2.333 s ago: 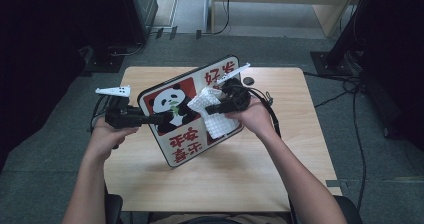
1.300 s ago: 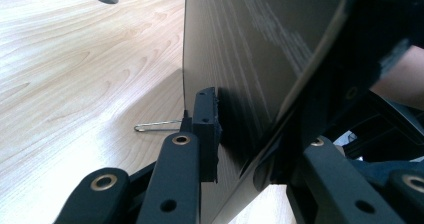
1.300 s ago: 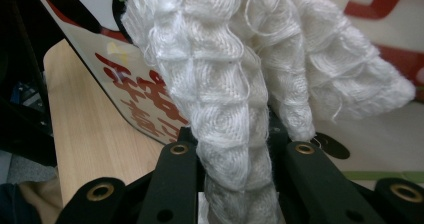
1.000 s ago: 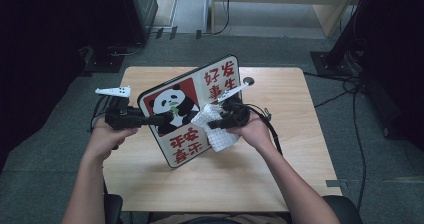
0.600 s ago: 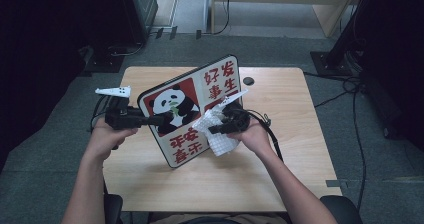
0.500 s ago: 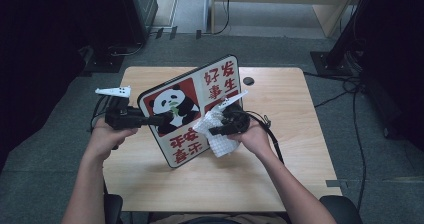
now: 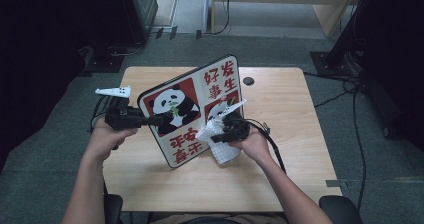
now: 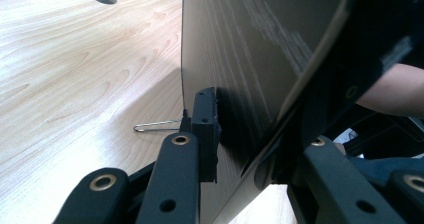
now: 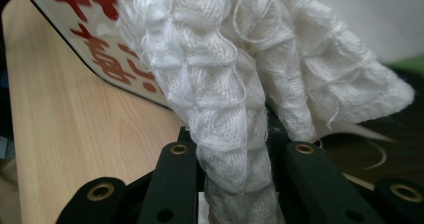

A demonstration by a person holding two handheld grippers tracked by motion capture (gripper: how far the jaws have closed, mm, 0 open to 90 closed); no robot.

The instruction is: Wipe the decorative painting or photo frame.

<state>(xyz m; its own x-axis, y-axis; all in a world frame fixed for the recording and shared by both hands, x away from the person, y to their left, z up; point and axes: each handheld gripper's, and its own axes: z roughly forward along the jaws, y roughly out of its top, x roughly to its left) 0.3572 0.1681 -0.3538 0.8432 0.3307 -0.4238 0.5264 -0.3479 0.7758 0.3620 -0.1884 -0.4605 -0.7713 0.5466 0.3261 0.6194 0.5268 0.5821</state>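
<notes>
The left gripper [image 7: 150, 119] is clamping the panda sign board [image 7: 192, 109] upright at bench [image 7: 300, 174] centre; the right gripper [image 7: 216, 135], at its 4 o'clock, is clenching a white cloth [image 7: 220, 144]. Excess wiping pressure risks twisting the board loose.

In the high view the right gripper [image 7: 220, 135] with its white cloth [image 7: 219, 143] now sits lower in the frame than in the earlier pictures. At the start it is against the middle of the board [image 7: 192, 111], by the panda; a second ago it is at the board's right-centre; now it is at the board's lower right corner, and the cloth hangs partly past the edge over the table [image 7: 280, 174]. The right hand [image 7: 252, 146] and forearm have drawn back toward the bottom of the frame with it.
</notes>
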